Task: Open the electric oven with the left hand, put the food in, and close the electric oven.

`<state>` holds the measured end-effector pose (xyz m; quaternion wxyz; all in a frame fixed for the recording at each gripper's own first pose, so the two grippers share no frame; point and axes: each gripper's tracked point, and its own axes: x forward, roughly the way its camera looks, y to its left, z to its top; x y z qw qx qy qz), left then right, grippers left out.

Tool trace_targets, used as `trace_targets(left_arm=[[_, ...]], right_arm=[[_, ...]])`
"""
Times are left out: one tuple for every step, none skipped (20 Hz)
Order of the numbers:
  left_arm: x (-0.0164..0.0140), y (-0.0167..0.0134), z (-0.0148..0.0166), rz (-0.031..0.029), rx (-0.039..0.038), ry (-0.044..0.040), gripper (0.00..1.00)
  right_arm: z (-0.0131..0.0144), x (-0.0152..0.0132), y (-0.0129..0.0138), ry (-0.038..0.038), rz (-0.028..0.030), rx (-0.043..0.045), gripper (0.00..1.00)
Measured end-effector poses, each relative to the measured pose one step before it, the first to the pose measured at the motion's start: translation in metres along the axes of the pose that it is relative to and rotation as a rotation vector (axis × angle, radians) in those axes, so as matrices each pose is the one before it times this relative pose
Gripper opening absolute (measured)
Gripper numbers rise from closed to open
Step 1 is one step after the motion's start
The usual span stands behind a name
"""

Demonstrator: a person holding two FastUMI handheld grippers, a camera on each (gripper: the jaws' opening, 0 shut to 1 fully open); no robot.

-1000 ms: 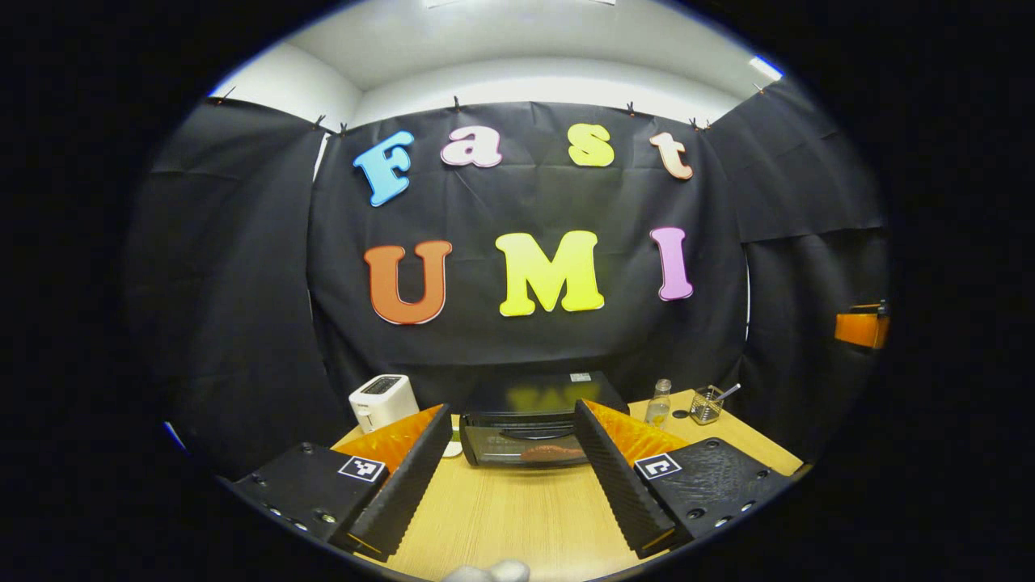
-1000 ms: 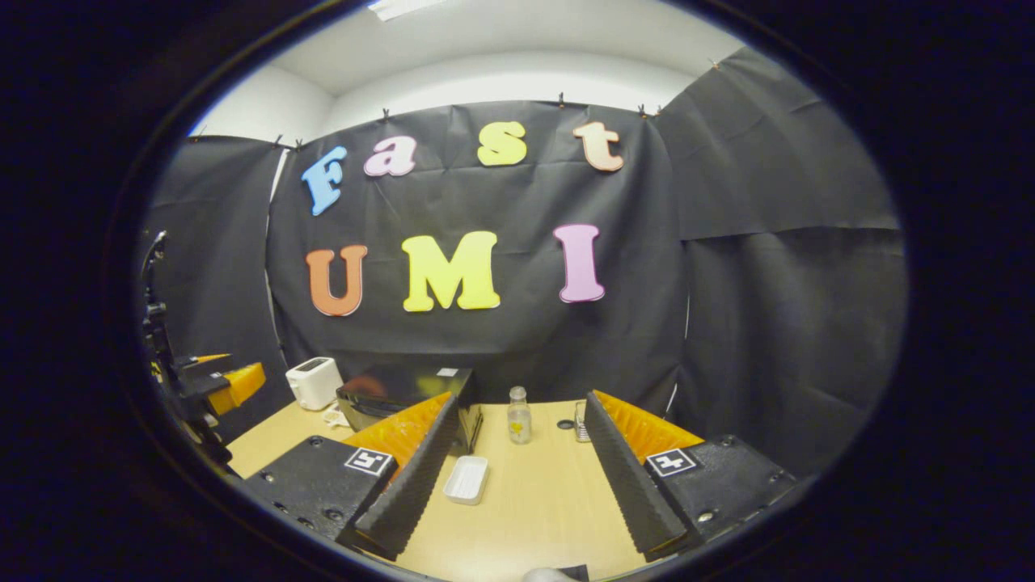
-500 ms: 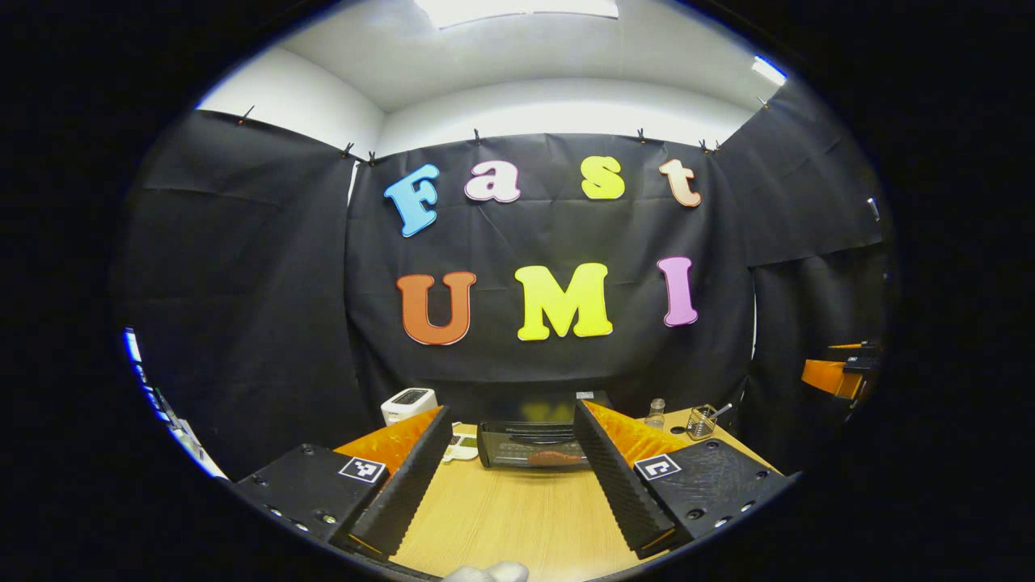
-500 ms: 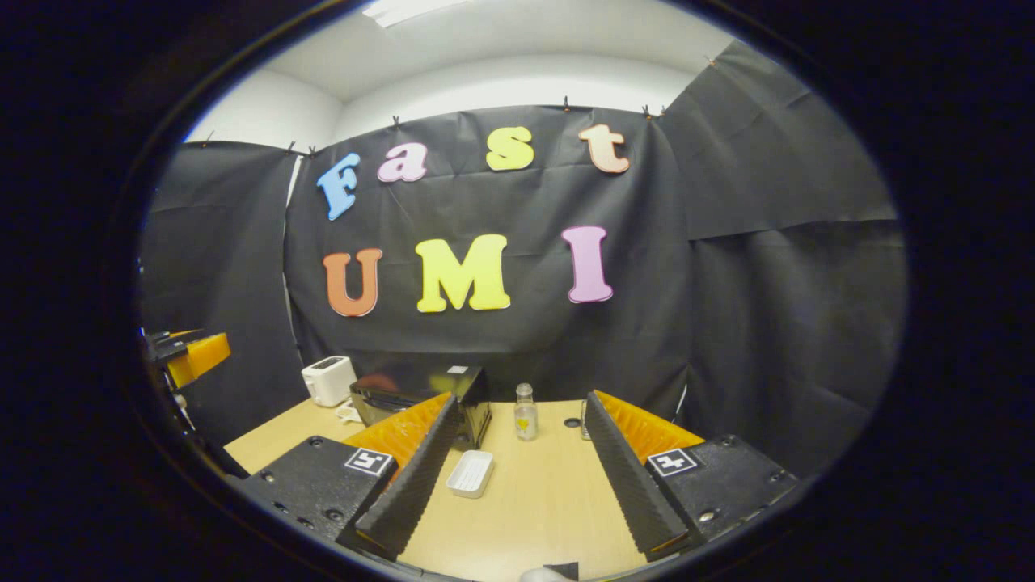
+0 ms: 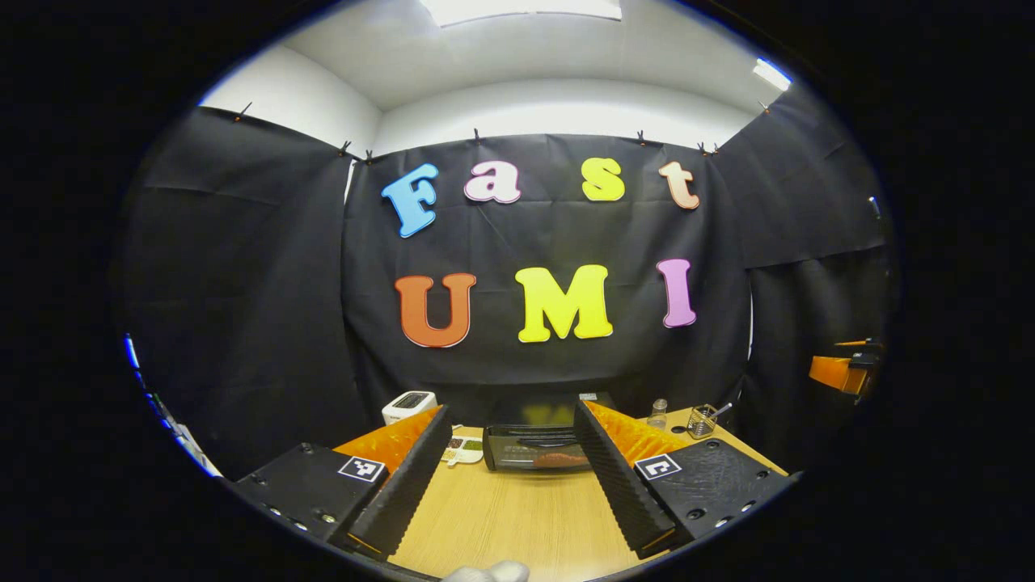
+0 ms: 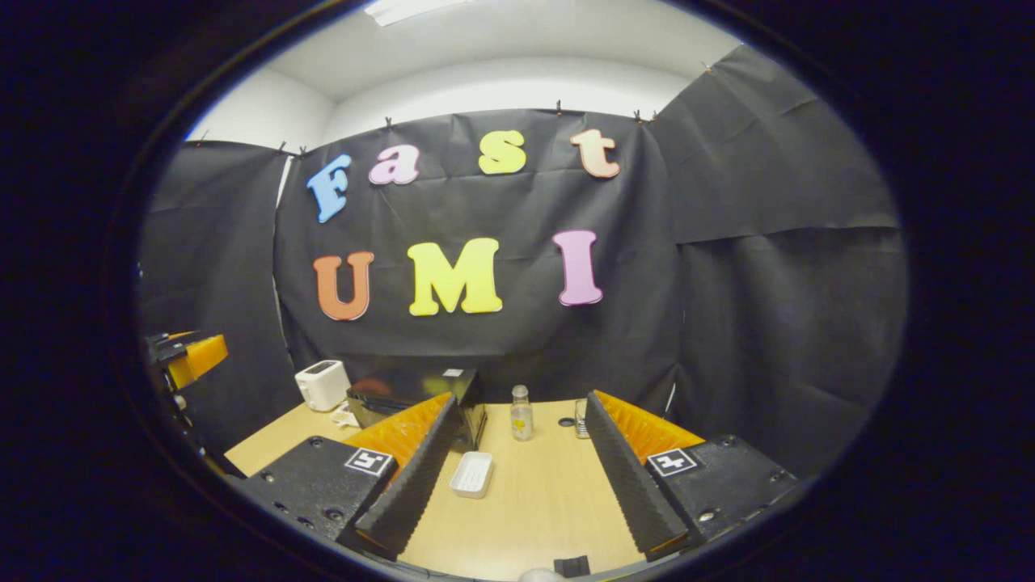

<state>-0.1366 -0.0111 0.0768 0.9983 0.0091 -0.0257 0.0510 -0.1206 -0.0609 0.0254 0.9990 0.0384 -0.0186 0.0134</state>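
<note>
A black oven [image 5: 534, 447] sits at the far edge of a wooden table [image 5: 517, 525], its glass door shut with reddish food [image 5: 559, 460] visible behind it, framed between the spread fingers of the left gripper [image 5: 512, 462], whose jaws are open and hold nothing. Around the oven stand a white toaster [image 5: 408, 405] to its left with a small card [image 5: 463, 449] in front of it, and a clear bottle [image 5: 658, 413] and a wire cup [image 5: 704, 420] to its right. The right gripper [image 6: 517, 467] is also open and empty above bare table, with a white tray [image 6: 472, 474] near its left finger and the oven's side partly hidden behind that finger.
</note>
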Motion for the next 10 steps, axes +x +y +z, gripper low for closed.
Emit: trace_targets(left_arm=[[0.0023, 0.00139, 0.00002, -0.00539, 0.00011, -0.00206, 0.96], [0.00047, -0.00181, 0.00115, -0.013, -0.00892, -0.00757, 0.96], [0.00196, -0.00369, 0.00112, -0.01311, -0.00671, -0.00169, 0.96], [0.00198, -0.00061, -0.0002, -0.00816, 0.00068, -0.0015, 0.96], [0.00141, 0.00107, -0.00184, -0.0054, 0.00199, 0.00303, 0.96], [0.0006, 0.00161, 0.00049, -0.00363, -0.00115, -0.00162, 0.96], [0.00045, -0.00098, -0.00065, -0.00657, -0.00335, 0.00125, 0.96], [0.00123, 0.00024, -0.00062, -0.00625, -0.00158, -0.00096, 0.96], [0.00078, 0.0008, -0.00097, -0.00555, 0.00151, 0.00139, 0.96], [0.0011, 0.00136, -0.00078, -0.00052, 0.00252, 0.00113, 0.96]], right_arm=[[-0.00018, 0.00026, 0.00259, 0.0035, 0.00124, -0.00325, 0.98], [0.00038, 0.00132, -0.00034, -0.00148, -0.00575, -0.00281, 1.0], [0.00259, 0.00086, -0.00079, -0.00267, -0.00969, -0.00108, 1.0], [0.00215, 0.00002, -0.0001, -0.00426, -0.00756, 0.00054, 1.0], [0.00179, 0.00069, 0.00011, -0.00333, -0.00738, 0.00066, 0.99], [0.0002, 0.00009, 0.00021, -0.00036, -0.0073, -0.0025, 0.97], [0.00064, 0.00068, -0.00024, -0.00031, -0.00765, -0.00036, 0.97], [0.00083, 0.00002, 0.00064, -0.00089, -0.0041, 0.00105, 0.99], [0.00105, -0.00028, 0.0015, -0.00304, -0.00378, 0.00385, 0.97], [-0.00084, 0.00026, 0.0016, 0.0005, -0.00266, 0.00347, 1.0]])
